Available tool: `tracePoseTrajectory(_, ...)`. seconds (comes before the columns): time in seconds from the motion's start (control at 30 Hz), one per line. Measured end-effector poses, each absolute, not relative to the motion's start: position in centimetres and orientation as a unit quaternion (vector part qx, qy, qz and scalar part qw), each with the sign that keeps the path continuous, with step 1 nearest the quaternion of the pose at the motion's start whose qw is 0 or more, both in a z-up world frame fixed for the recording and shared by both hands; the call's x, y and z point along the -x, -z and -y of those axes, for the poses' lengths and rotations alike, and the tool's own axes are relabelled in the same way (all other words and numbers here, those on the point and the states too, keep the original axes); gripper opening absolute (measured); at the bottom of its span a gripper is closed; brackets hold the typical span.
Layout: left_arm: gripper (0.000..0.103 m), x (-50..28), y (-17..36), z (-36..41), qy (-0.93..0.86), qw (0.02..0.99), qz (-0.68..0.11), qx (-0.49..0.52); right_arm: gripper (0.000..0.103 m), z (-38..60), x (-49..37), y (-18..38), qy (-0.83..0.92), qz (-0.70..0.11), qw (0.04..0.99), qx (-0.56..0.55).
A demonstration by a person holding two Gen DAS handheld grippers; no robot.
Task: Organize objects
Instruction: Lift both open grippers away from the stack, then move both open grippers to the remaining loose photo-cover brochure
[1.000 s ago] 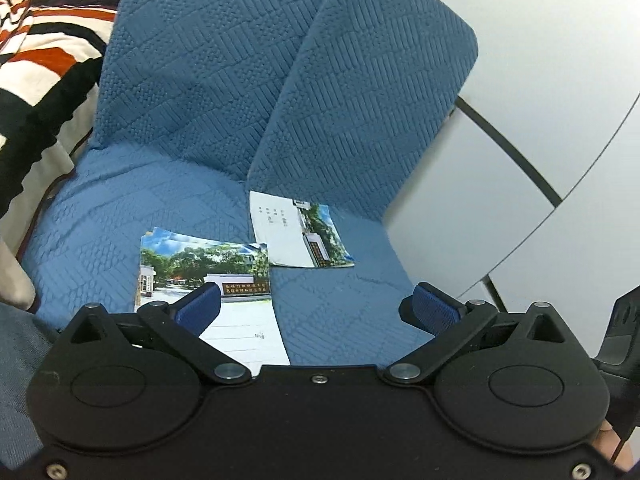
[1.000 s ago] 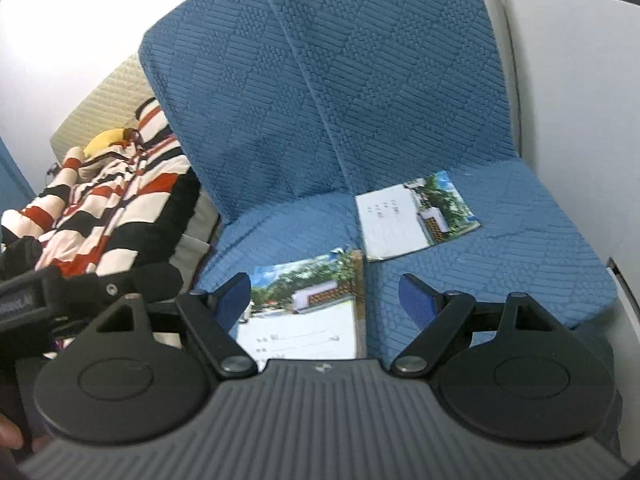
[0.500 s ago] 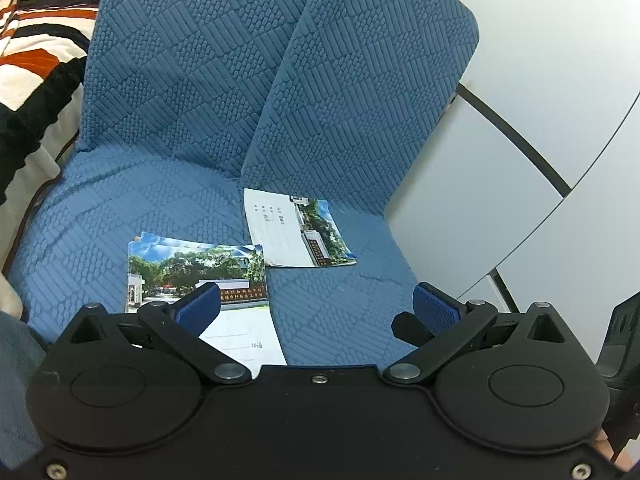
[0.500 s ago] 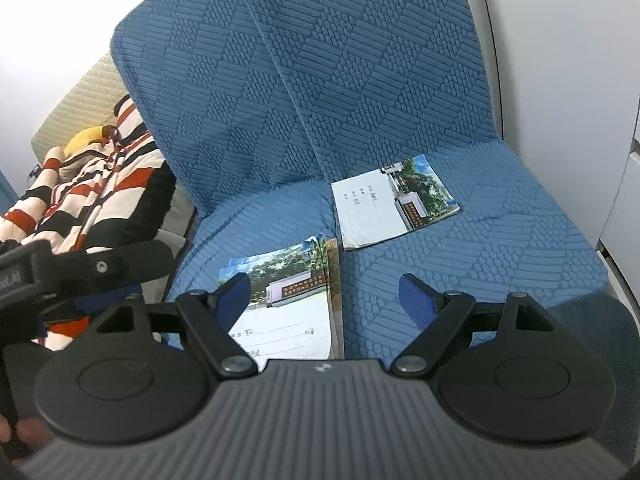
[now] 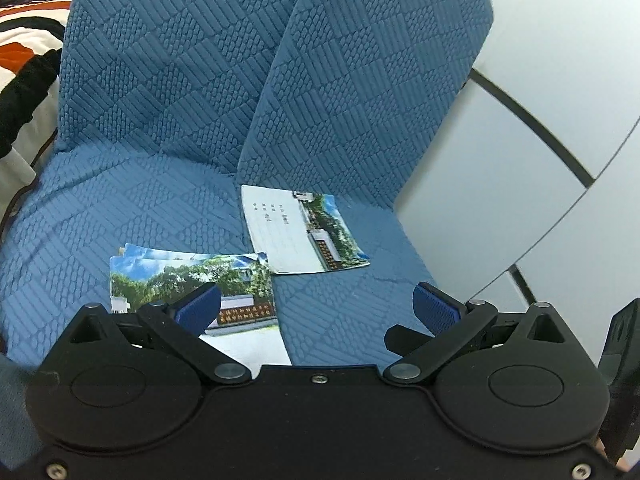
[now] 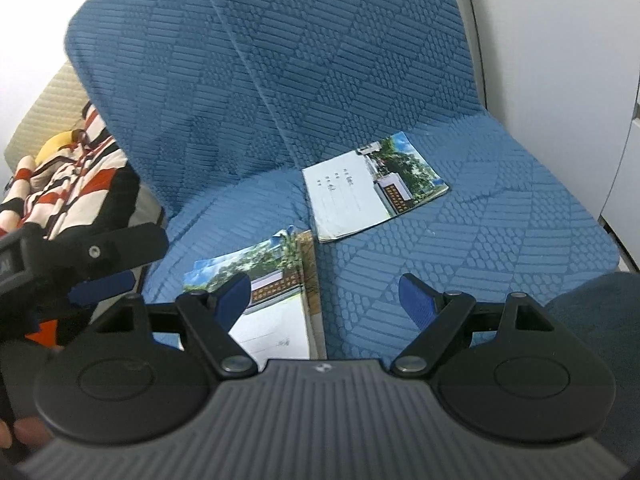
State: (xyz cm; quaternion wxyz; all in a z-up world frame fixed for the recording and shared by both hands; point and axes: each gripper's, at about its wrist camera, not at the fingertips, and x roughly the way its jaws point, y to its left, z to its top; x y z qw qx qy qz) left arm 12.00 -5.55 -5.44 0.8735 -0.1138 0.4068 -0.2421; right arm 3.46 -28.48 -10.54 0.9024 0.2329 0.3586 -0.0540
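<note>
Both tools, left and right, hang spread and empty above the blue sofa seat; near booklets lie left, one booklet farther right. Best slide one pad beneath an edge.

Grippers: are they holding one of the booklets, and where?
No. The left gripper and right gripper are open, above the near booklet.

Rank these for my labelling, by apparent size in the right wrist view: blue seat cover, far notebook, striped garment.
1. blue seat cover, largest by far.
2. striped garment, though partly hidden.
3. far notebook, smallest; it lies farther back, so true size is unsure.
</note>
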Motion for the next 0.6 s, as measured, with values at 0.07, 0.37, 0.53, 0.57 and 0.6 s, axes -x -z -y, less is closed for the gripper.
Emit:
tracePoseTrajectory(0.07,0.102,-13.0,5.9,6.0,0.242,0.874,-0.408,0.107,0.083,28.8,-4.1,11.2,0.061,-0.363,0.898,-0.24)
tracePoseTrajectory(0.37,0.102,-17.4,9.1,7.6,0.229,0.861,-0.44,0.11,0.083,31.0,-7.2,14.0,0.086,-0.364,0.885,-0.276)
tracePoseTrajectory(0.53,0.102,-18.8,10.2,8.3,0.227,0.853,-0.455,0.116,0.083,33.0,-8.9,15.5,0.095,-0.366,0.868,-0.322)
tracePoseTrajectory(0.57,0.102,-19.2,10.4,8.5,0.228,0.851,-0.458,0.116,0.083,33.5,-9.2,15.8,0.099,-0.367,0.863,-0.332)
tracePoseTrajectory(0.6,0.102,-19.3,10.4,8.7,0.23,0.85,-0.459,0.115,0.083,33.9,-9.5,16.1,0.103,-0.367,0.858,-0.343)
